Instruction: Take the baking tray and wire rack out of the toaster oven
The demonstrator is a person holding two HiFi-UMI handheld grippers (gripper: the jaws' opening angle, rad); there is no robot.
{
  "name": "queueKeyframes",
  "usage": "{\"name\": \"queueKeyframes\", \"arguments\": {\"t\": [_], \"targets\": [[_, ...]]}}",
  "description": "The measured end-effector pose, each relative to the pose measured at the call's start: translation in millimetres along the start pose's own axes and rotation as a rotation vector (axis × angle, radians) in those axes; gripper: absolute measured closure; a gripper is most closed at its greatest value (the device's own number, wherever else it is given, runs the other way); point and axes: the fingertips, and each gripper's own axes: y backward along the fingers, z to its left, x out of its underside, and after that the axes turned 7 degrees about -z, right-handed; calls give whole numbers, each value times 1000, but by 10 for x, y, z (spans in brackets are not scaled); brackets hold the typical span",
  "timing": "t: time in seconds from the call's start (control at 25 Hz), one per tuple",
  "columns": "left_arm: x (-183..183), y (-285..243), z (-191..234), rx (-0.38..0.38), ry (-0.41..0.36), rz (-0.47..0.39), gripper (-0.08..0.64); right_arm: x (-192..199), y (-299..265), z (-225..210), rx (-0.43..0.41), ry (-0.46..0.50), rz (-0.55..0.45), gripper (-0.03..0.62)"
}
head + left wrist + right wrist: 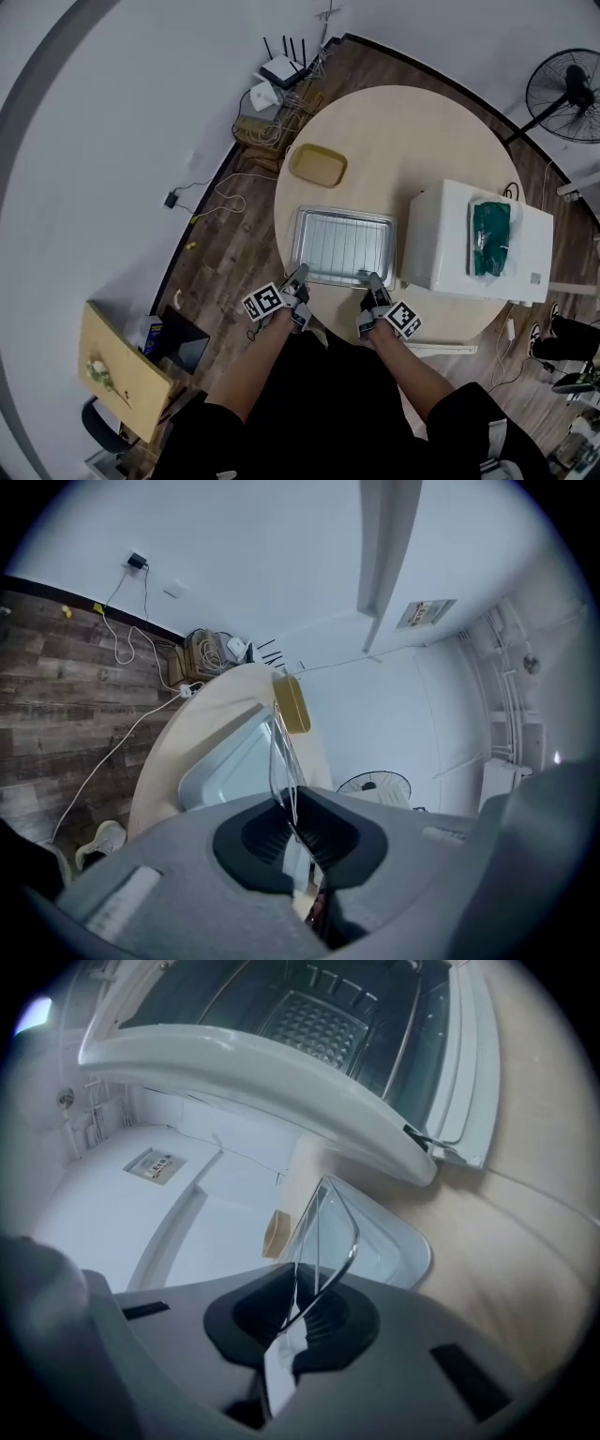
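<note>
A silver baking tray lies on the round wooden table. The wire rack is over it, and whether it rests in the tray or hangs just above I cannot tell. My left gripper and right gripper are each shut on the rack's near edge. In the left gripper view the rack runs thin and edge-on out of the left gripper over the tray. In the right gripper view the right gripper pinches the rack above the tray. The white toaster oven stands at the right, its door open.
A yellow dish sits on the table behind the tray. A green cloth lies on top of the oven. On the floor there is a fan at the far right, a router with cables at the back, and a wooden stool at the left.
</note>
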Motion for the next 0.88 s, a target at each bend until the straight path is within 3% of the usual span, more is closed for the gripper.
{"name": "queueKeyframes", "arguments": {"t": [0.24,0.36,0.44,0.6,0.88], "targets": [[-5,-177,236,-119,3,98,538,9,-161,-111,51,17,-7,588],[110,-124,427,-198,5,166,538,69,-134,-229,98,-69,8,579],[139,-80,489,-205,7,192,538,125,-95,-296,120,-115,4,573],[117,-134,537,-216,19,270,538,157,-161,-348,165,-53,23,548],[198,-122,570,-268,-137,452,485,119,-196,-401,305,42,104,517]]}}
